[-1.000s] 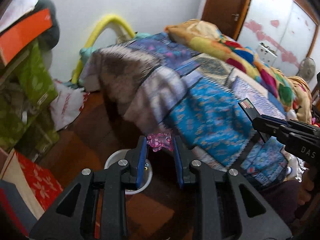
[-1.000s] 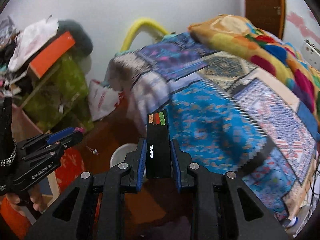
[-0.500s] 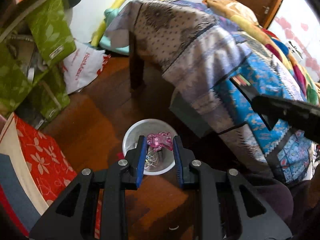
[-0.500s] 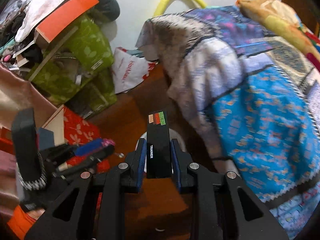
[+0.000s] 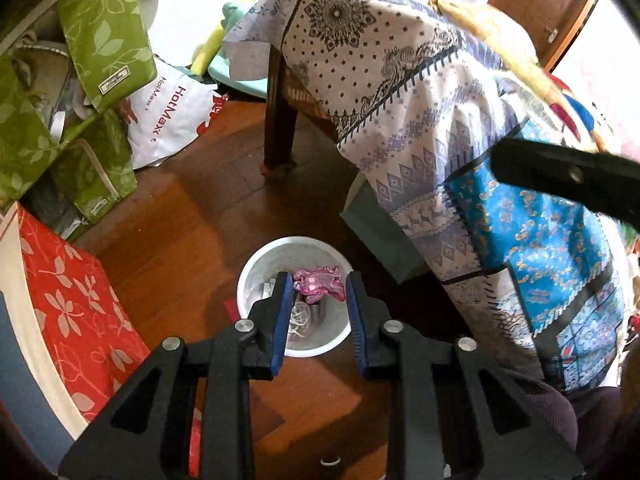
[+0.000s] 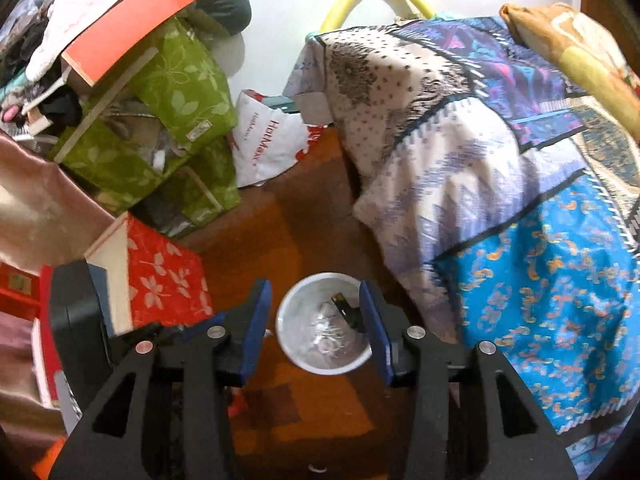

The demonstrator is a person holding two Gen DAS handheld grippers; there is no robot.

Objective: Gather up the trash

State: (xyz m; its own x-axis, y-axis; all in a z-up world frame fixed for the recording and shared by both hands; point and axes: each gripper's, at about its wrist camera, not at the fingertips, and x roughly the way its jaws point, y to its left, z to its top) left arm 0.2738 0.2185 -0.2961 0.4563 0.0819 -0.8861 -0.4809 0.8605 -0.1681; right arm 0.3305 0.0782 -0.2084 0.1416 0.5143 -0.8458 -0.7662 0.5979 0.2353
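A white bin (image 5: 256, 276) stands on the wooden floor beside the bed, with trash inside; it also shows in the right wrist view (image 6: 292, 344). My left gripper (image 5: 316, 286) is above the bin, shut on a pink plastic wrapper (image 5: 320, 285). My right gripper (image 6: 316, 312) is open and empty above the bin. A black box (image 6: 347, 310) lies inside the bin at its right side. The right gripper's black arm (image 5: 568, 178) crosses the left wrist view at the right.
The bed with patterned blue and white covers (image 5: 460, 140) rises on the right, its dark leg (image 5: 278, 120) on the floor. Green bags (image 6: 160, 120), a white HotMax bag (image 5: 172, 116) and a red flowered box (image 5: 68, 312) crowd the left.
My right gripper has opened and the black box has dropped into the bin. Both grippers have moved lower over the bin. The left gripper keeps the pink wrapper.
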